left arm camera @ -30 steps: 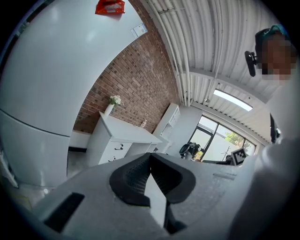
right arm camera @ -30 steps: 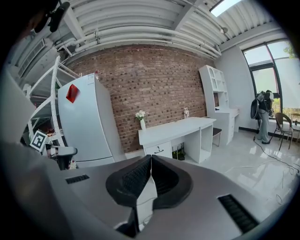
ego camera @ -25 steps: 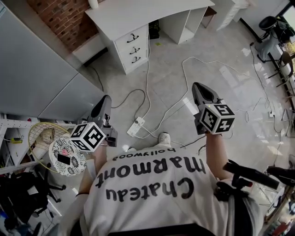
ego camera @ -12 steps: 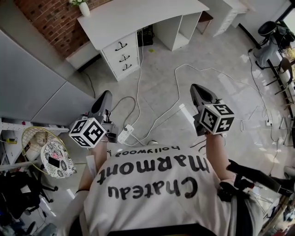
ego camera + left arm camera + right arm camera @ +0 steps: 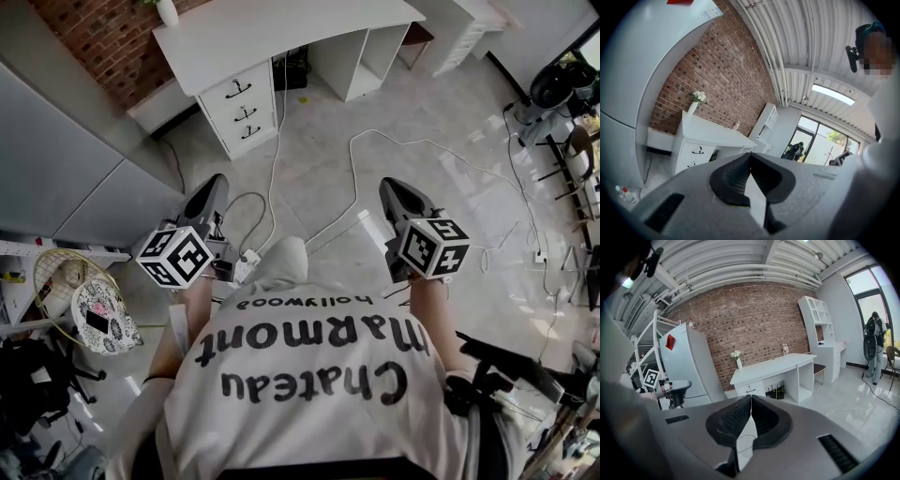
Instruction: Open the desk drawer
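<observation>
The left gripper (image 5: 750, 155) and the right gripper (image 5: 751, 397) each have jaws closed tip to tip, with nothing between them. Both hang over the floor (image 5: 319, 169), well apart from the three shut drawers (image 5: 242, 111) under the white tabletop's (image 5: 281, 33) left end, by the brick wall (image 5: 103, 37).

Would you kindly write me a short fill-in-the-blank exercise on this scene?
The white desk has ___ closed drawers.
Behind the desk stands a ___ wall.
The left claw and the right claw are both ___, holding nothing.
Missing words: three; brick; shut.
</observation>
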The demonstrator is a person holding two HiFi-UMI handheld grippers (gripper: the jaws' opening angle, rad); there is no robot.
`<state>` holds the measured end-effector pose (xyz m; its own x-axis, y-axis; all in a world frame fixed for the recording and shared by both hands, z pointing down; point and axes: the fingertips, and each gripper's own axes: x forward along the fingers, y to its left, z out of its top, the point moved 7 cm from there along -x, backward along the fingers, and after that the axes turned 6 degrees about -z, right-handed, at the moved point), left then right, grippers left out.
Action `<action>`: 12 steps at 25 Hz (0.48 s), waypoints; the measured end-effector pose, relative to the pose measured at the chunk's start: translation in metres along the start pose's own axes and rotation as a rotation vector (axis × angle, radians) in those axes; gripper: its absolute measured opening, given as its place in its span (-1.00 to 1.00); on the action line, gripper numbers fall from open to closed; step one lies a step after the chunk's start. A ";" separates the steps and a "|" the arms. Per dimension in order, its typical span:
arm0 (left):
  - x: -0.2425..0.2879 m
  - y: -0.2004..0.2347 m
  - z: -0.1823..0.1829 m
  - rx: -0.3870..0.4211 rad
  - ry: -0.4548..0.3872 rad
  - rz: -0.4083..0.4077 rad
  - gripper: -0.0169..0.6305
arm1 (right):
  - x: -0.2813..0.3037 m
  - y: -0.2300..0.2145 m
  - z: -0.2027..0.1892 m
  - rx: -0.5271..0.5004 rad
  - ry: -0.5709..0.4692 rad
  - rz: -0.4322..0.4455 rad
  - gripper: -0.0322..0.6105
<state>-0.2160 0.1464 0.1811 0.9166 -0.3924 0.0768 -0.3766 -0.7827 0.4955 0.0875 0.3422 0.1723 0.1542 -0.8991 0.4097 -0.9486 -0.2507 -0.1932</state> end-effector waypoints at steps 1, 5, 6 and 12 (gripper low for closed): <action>0.003 0.001 0.001 -0.002 -0.004 0.002 -0.90 | 0.003 0.000 -0.002 -0.001 0.007 0.005 -0.86; 0.016 0.008 0.006 0.002 -0.009 0.007 -0.90 | 0.022 -0.002 -0.001 -0.010 0.034 0.023 -0.86; 0.020 0.012 0.007 0.004 -0.009 0.009 -0.90 | 0.029 -0.003 0.002 -0.010 0.034 0.024 -0.86; 0.059 0.044 0.018 -0.016 0.002 0.026 -0.90 | 0.081 -0.014 0.026 -0.007 0.040 0.037 -0.86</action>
<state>-0.1813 0.0800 0.1916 0.9069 -0.4113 0.0913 -0.3979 -0.7647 0.5068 0.1211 0.2632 0.1850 0.1081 -0.8925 0.4378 -0.9555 -0.2149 -0.2022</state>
